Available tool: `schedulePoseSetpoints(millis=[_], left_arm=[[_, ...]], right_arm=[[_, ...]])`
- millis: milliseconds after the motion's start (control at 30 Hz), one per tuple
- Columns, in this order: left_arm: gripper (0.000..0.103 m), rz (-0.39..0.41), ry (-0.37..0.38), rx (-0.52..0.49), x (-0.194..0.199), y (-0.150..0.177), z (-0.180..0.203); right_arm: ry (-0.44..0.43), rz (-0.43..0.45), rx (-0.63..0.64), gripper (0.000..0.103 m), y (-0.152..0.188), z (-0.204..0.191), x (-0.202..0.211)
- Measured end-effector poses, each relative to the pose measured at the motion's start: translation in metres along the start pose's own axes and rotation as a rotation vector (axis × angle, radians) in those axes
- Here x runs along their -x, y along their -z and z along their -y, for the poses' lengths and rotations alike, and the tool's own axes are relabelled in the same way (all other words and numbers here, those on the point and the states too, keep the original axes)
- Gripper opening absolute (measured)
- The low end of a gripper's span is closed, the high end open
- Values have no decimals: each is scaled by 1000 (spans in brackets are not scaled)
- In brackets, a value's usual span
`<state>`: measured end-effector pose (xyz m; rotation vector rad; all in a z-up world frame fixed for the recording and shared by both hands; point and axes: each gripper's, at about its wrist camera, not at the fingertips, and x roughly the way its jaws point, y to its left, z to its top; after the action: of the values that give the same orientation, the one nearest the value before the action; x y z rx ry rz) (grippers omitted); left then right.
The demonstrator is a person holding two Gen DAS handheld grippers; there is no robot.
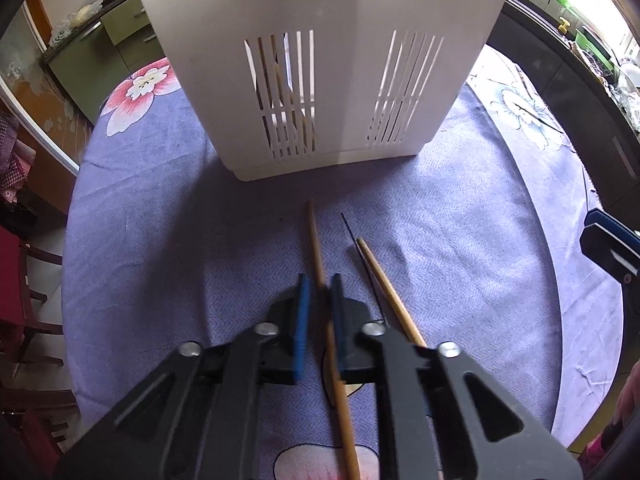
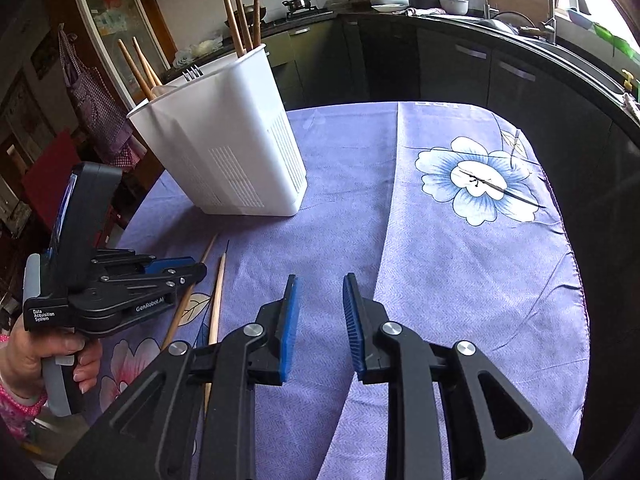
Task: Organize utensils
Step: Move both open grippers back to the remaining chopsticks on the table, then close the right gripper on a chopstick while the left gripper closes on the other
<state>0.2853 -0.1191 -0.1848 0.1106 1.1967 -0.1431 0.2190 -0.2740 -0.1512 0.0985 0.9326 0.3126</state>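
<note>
Chopsticks (image 1: 320, 256) are what I am after: two lie on the purple flowered cloth (image 1: 160, 220), and my left tongs (image 1: 320, 292) have the left-hand one pinched between their blue pads, the stick running straight out ahead of the tips and back under them. The second chopstick (image 1: 380, 276) lies just right of those tongs, untouched, with a thin dark thread beside it.

From the left view I see only the slotted face of the white holder (image 1: 320, 80) standing ahead of the tongs; its top is cut off. The right view shows what that one hides: five more chopsticks stand in the holder (image 2: 224, 140), two (image 2: 138, 64) in the left part and three (image 2: 240, 16) at the back, with fork tines (image 2: 193, 73) poking up between them. It also shows a hand (image 2: 48, 356) gripping the left tongs' handle, off to the left of my right tongs.

My right tongs (image 2: 320, 312) stand narrowly apart with nothing between the pads, only bare cloth ahead and a blue flower print (image 2: 476, 180) further out to the right. Nothing blocks the way to the holder. Beyond the table edge are dark cabinets (image 2: 460, 64) and a sink with two taps.
</note>
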Motion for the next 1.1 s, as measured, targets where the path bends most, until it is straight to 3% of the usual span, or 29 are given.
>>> schedulePoseSetpoints(millis=[200, 267, 600, 867, 1100], left_arm=[[6, 16, 25, 28, 9, 6, -16], [6, 45, 25, 37, 21, 10, -26], [6, 204, 27, 59, 89, 39, -58], [6, 295, 36, 61, 129, 60, -72], [6, 313, 66, 68, 143, 76, -83]], right_arm=[[12, -24, 14, 23, 1, -5, -9], [15, -43, 36, 30, 1, -10, -15], [-59, -103, 178, 30, -3, -74, -58], [-13, -149, 221, 30, -12, -102, -98], [57, -159, 246, 31, -15, -110, -118]])
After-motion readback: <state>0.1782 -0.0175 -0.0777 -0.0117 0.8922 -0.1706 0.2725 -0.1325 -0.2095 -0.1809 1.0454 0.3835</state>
